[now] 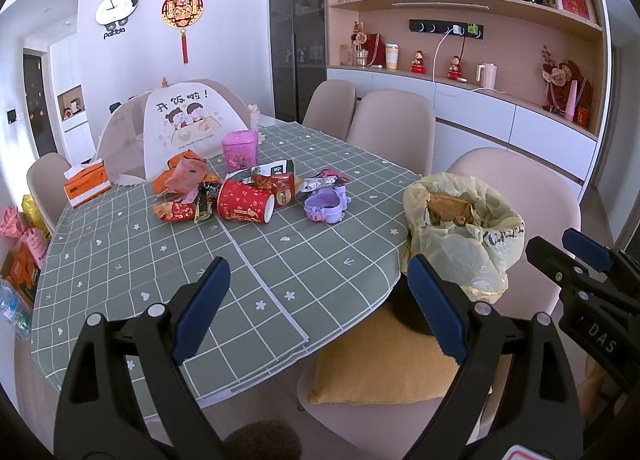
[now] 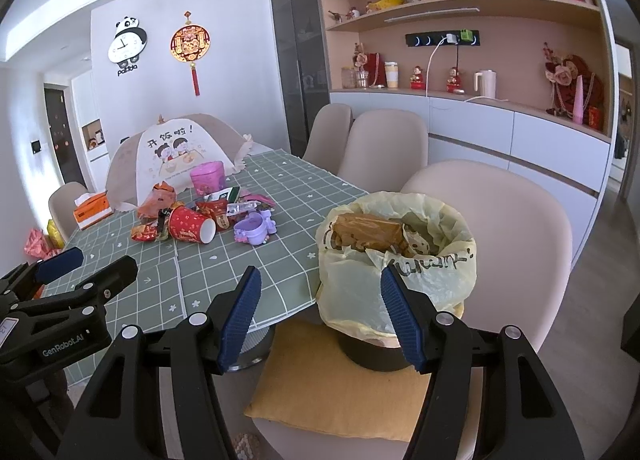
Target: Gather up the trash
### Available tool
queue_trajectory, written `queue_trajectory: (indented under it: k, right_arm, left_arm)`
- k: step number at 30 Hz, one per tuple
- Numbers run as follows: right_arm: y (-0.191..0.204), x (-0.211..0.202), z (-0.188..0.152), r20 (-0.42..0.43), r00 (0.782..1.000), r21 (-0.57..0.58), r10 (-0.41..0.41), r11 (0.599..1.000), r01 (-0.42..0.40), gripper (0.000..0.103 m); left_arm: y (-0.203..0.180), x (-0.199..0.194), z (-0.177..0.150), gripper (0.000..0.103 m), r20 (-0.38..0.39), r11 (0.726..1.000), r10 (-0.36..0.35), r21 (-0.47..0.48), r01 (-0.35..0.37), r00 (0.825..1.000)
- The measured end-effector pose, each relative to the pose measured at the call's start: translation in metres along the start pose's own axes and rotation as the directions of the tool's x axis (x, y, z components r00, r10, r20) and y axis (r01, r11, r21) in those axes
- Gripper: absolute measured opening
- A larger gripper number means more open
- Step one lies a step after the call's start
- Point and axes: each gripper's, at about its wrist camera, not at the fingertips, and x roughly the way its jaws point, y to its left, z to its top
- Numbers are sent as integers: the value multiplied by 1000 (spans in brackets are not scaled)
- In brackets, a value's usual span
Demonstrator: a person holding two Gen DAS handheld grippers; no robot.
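Note:
A pile of trash lies mid-table: a red paper cup (image 1: 245,202) on its side, red and orange wrappers (image 1: 182,180), a purple plastic tray (image 1: 325,209). The cup also shows in the right wrist view (image 2: 192,225). A bin lined with a yellow bag (image 1: 464,228) stands on a chair's yellow cushion at the table's right edge; a brown packet (image 2: 368,235) lies inside. My left gripper (image 1: 320,312) is open and empty over the table's near edge. My right gripper (image 2: 320,318) is open and empty, just before the bin (image 2: 396,256).
The table has a green checked cloth (image 1: 160,280). At its far end stand a mesh food cover (image 1: 180,124), a pink tin (image 1: 239,149) and an orange tissue box (image 1: 86,184). Beige chairs (image 1: 392,128) line the right side. Bags (image 1: 24,252) sit at the left.

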Motion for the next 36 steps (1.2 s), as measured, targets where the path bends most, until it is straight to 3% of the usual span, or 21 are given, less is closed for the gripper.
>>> queue_trajectory:
  k: [7, 14, 19, 24, 30, 32, 36]
  right_arm:
    - [-1, 1, -1, -5, 1000, 3, 3, 1000, -3, 59]
    - [13, 30, 5, -38, 999, -34, 26, 999, -27, 59]
    - [32, 67, 15, -81, 994, -54, 76, 995, -81, 59]
    - [67, 112, 32, -120, 984, -98, 128, 985, -140, 59]
    - [115, 155, 54, -158, 979, -139, 132, 978, -155, 59]
    - [133, 169, 61, -171, 980, -165, 106, 977, -135, 59]
    - [156, 201, 71, -205, 978, -181, 35, 981, -73, 59]
  left_arm:
    - [4, 5, -3, 86, -10, 1000, 9, -12, -9, 1000]
    - [35, 28, 9, 86, -17, 999, 33, -43, -33, 999]
    - [96, 65, 15, 86, -60, 991, 85, -101, -91, 995]
    - [167, 105, 19, 86, -125, 979, 81, -175, -102, 989]
    - [254, 174, 38, 91, -202, 971, 22, -230, -70, 979]
    - [284, 202, 47, 91, -243, 957, -27, -286, -45, 970]
    - [333, 247, 69, 91, -247, 929, -100, -371, 1, 964]
